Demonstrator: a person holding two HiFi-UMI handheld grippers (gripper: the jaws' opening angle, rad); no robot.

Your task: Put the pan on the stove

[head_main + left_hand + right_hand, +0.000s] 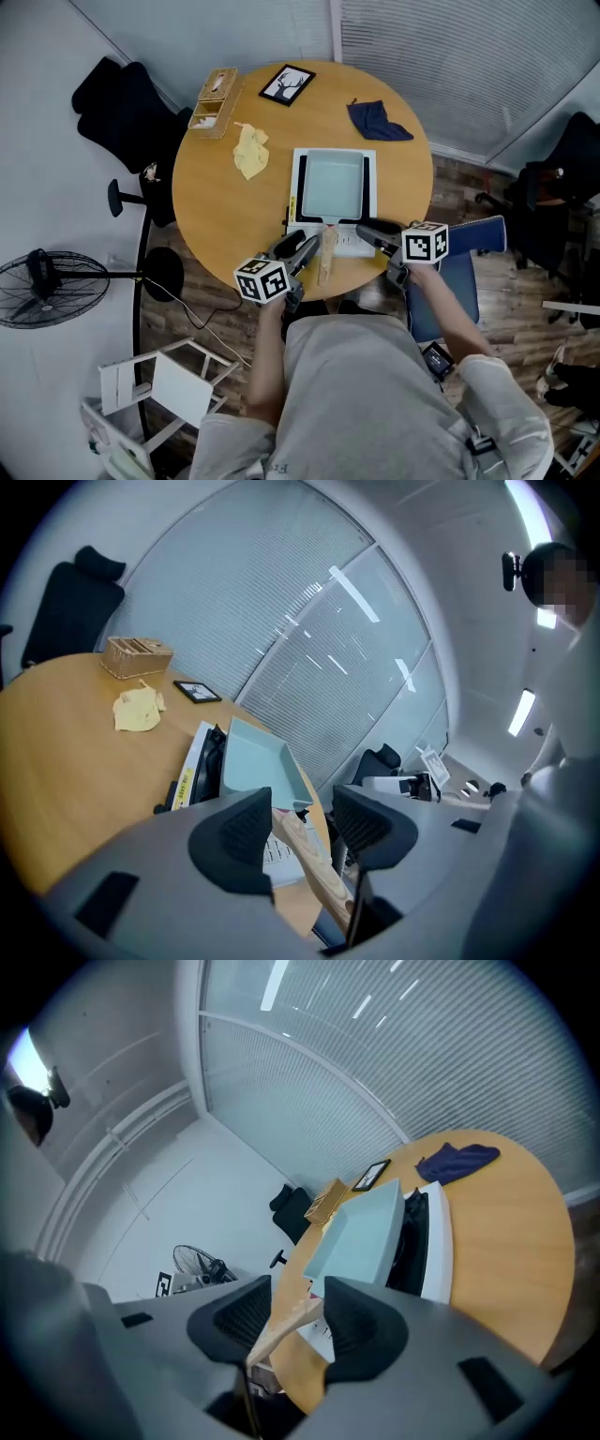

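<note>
A square pale-green pan [333, 183] sits on the white portable stove [298, 187] on the round wooden table [216, 206]. Its wooden handle [327, 255] points toward the table's near edge. My left gripper [305, 248] is just left of the handle, jaws apart. In the left gripper view the handle [314, 855] runs through the gap of the left gripper [305, 813], with the pads not pressing on it. My right gripper [364, 230] is to the right of the handle, over the stove's near edge. Its jaws [295, 1302] stand apart, framing the handle [286, 1321] and the pan [361, 1232].
On the far side of the table lie a yellow cloth [250, 150], a wicker box [214, 101], a framed picture [287, 84] and a dark blue cloth [378, 120]. A black chair [122, 112], a floor fan [42, 281] and a blue chair [469, 244] stand around the table.
</note>
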